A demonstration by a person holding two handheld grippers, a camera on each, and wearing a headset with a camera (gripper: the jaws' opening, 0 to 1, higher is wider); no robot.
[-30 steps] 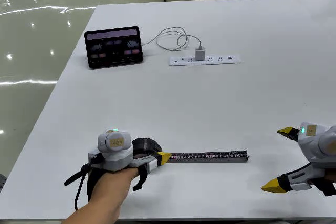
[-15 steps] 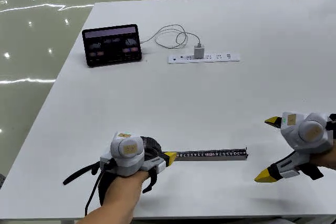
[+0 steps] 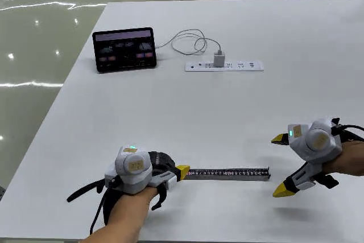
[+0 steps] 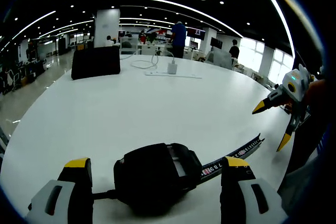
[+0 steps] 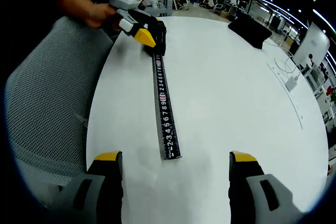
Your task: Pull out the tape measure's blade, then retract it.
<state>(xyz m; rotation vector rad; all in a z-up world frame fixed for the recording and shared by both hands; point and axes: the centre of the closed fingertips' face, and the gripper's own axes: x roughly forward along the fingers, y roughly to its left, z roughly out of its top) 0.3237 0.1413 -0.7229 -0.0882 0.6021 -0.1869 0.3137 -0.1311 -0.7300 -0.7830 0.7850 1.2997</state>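
Note:
A black tape measure case (image 3: 164, 162) lies on the white table (image 3: 239, 112), its blade (image 3: 227, 173) drawn out to the right and lying flat. My left gripper (image 3: 173, 164) is open, and the case (image 4: 157, 174) rests between its wide-spread jaws with a gap on each side. My right gripper (image 3: 279, 165) is open just right of the blade's free end. In the right gripper view the numbered blade (image 5: 164, 103) runs away from my right gripper (image 5: 175, 157), its end just ahead of the jaws. The left gripper (image 5: 144, 32) and the case (image 5: 157, 30) are at the far end.
A dark tablet (image 3: 124, 49) stands at the back left. A white power strip (image 3: 224, 65) with a charger and looped cable (image 3: 190, 41) lies behind the work. The table's front edge is close to both hands. A grey mesh chair (image 5: 47, 103) sits beside the table.
My right gripper has moved left, up to the blade's free end. The left gripper, case and blade have stayed put; the camera has shifted a little.

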